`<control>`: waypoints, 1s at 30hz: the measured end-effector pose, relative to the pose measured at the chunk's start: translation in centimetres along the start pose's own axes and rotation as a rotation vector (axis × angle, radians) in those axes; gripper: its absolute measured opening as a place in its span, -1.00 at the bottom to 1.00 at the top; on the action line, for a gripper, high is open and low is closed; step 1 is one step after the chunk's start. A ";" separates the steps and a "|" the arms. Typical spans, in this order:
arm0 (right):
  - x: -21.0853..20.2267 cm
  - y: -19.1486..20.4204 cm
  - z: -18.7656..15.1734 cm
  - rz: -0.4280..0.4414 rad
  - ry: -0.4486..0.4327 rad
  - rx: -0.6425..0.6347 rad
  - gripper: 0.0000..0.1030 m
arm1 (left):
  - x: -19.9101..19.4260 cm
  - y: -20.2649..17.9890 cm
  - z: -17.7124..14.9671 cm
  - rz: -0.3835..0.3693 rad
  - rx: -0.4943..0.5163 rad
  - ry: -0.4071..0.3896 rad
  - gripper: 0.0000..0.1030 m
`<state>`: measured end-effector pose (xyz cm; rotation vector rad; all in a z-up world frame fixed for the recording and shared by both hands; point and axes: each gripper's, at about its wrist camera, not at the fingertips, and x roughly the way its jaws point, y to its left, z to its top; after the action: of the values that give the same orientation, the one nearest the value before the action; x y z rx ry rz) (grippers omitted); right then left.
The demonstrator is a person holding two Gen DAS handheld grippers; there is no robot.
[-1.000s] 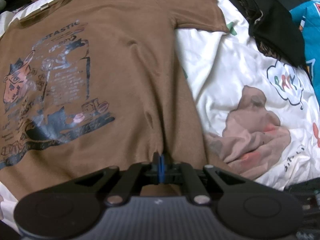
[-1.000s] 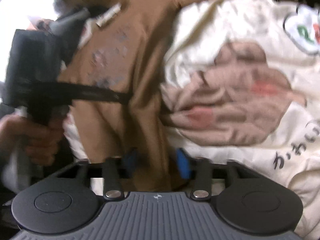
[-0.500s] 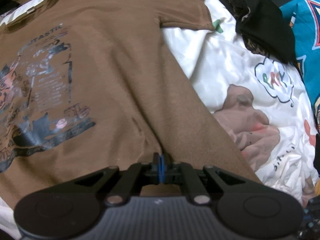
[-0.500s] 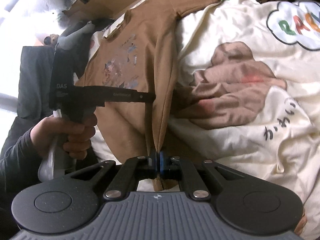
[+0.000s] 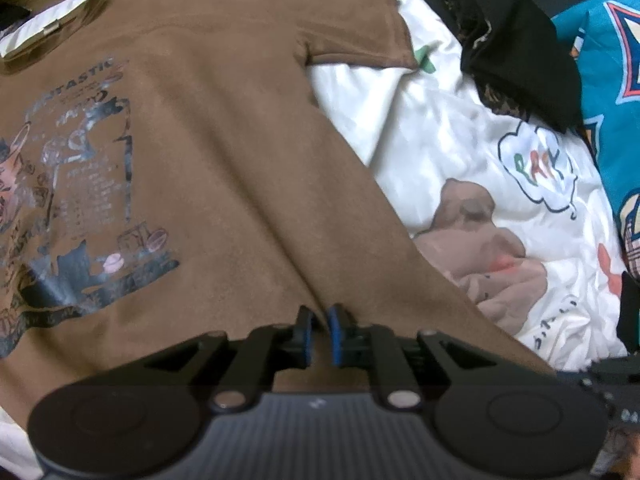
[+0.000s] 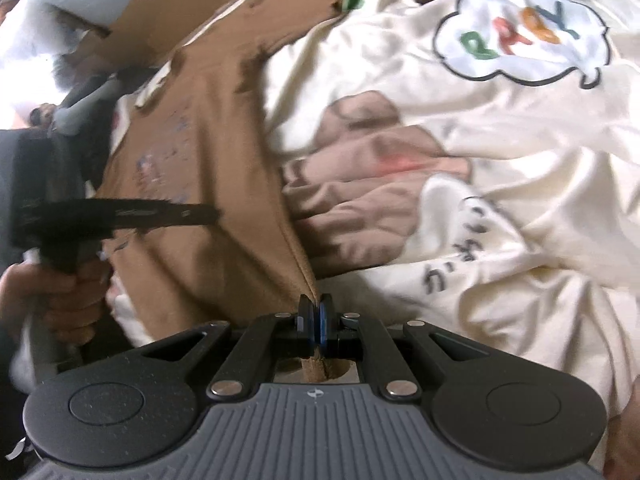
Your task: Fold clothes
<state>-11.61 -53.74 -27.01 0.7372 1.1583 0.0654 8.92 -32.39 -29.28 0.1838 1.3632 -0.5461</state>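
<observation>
On the white printed bedsheet [image 5: 432,148], spread flat and print-side up: brown T-shirt [image 5: 224,168]. Smoothing stage by the look of it, folding proper not yet begun. Left gripper [image 5: 319,334] down at the hem, jaws opening, cloth showing in the gap but no longer pinched. Right gripper [image 6: 316,326] clenched tight on the shirt's lower side edge (fabric bunched right through between the pads), seam drawn taut. Next, probably: fresh grip for the left, then a lift of the side panel across toward the print, tension kept even. Hard to read: far sleeve cut off at the frame edge, right view smeared, dark clothing pile [image 5: 516,40] just a shapeless mass, hem hidden under the gripper bodies.
</observation>
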 end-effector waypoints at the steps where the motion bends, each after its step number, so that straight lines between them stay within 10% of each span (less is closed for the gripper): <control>1: 0.2 -0.2 0.1 -0.013 -0.006 -0.002 -1.00 | 0.0 0.0 -0.1 0.001 0.001 0.000 -0.73; 21: 2.7 -0.8 1.8 -0.221 0.046 -0.021 -0.75 | -1.2 4.5 -4.1 0.070 -0.003 0.157 -0.68; 25: 0.4 1.1 2.5 -0.266 0.048 -0.036 -0.72 | -4.9 7.4 -5.0 0.016 -0.068 0.088 -0.69; 30: -3.5 4.3 3.9 -0.238 -0.001 -0.061 -0.23 | -9.7 10.0 -3.9 -0.025 -0.116 -0.025 -0.57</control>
<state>-8.41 -53.84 -21.06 0.5413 1.2306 -0.0989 9.23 -19.55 -22.61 0.0657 1.3706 -0.4867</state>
